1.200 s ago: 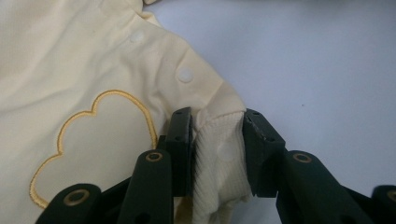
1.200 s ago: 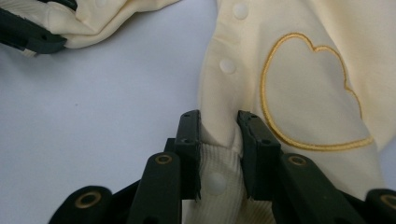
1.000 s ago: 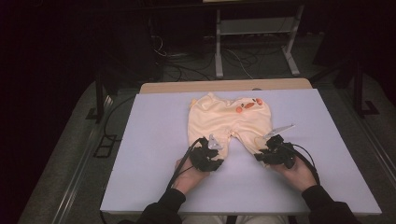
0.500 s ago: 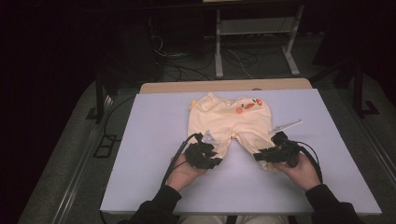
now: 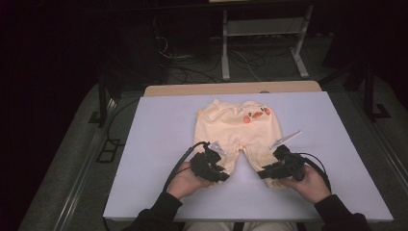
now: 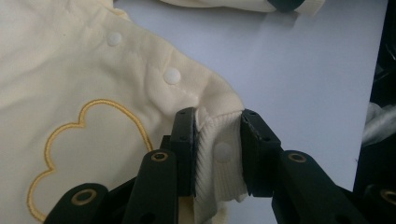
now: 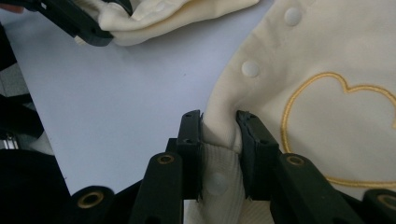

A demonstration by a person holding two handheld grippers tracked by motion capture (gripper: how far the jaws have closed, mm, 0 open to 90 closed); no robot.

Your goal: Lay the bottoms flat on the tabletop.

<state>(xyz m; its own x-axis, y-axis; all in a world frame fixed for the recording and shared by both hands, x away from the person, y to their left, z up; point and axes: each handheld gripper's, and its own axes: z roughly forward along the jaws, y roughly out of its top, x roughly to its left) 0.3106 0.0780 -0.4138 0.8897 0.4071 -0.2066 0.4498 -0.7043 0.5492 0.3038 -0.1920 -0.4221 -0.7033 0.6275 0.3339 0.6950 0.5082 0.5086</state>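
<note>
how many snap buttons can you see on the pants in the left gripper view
3: two snaps along the leg's inner seam, one snap on the ribbed cuff between the jaws. More may be hidden.

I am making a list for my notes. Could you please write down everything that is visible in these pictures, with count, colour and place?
pants: one, pale yellow with an orange duck face near the waist, flat on the middle of the table, legs toward the person
snaps: several, white, along the inner leg seams
cuffs: two, ribbed, pale yellow, one between each gripper's jaws
table: one, light lilac top, wooden edge at the far side
metal frame: one, white, on the floor behind the table
cables: several, dark, on the floor behind
left gripper: one, black, shut on the left cuff
right gripper: one, black, shut on the right cuff
hands: two, in dark sleeves, at the near edge
</note>
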